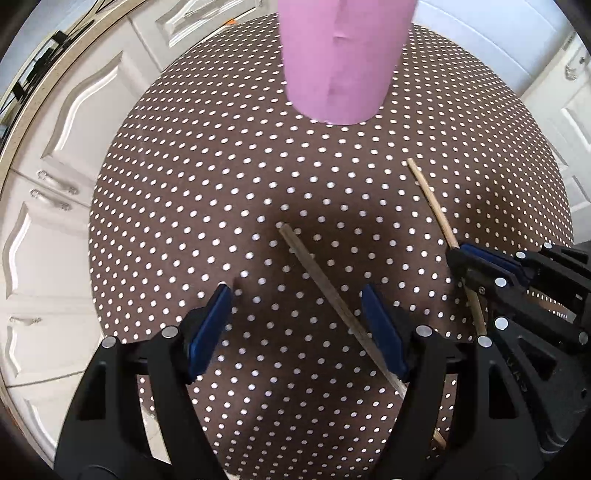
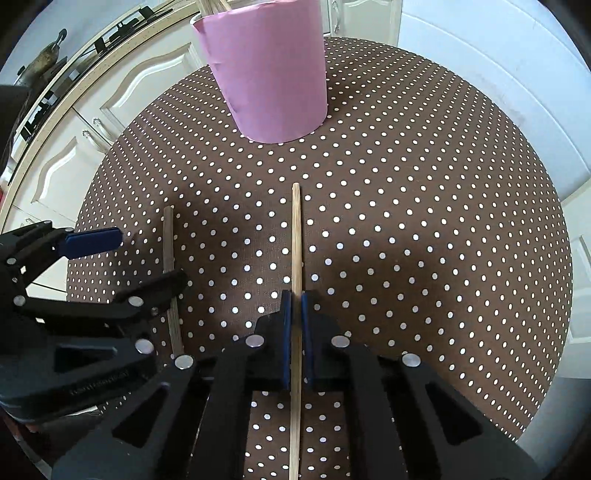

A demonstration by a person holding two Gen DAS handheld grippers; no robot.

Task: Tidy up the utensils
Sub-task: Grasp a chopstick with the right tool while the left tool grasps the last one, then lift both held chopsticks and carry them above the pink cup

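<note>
A pale wooden chopstick runs straight ahead between my right gripper's blue pads, which are shut on its middle. In the left wrist view the right gripper clamps the same chopstick at the right. A second, darker chopstick lies on the dotted cloth, slanting under my left gripper. That gripper is open, with the stick close to its right finger. The right wrist view shows the left gripper straddling this stick. A tall pink cup stands at the table's far side.
The round table wears a brown cloth with white dots. White cabinet doors and a counter edge lie to the left, a white door to the right. Stick tips poke from the cup's top.
</note>
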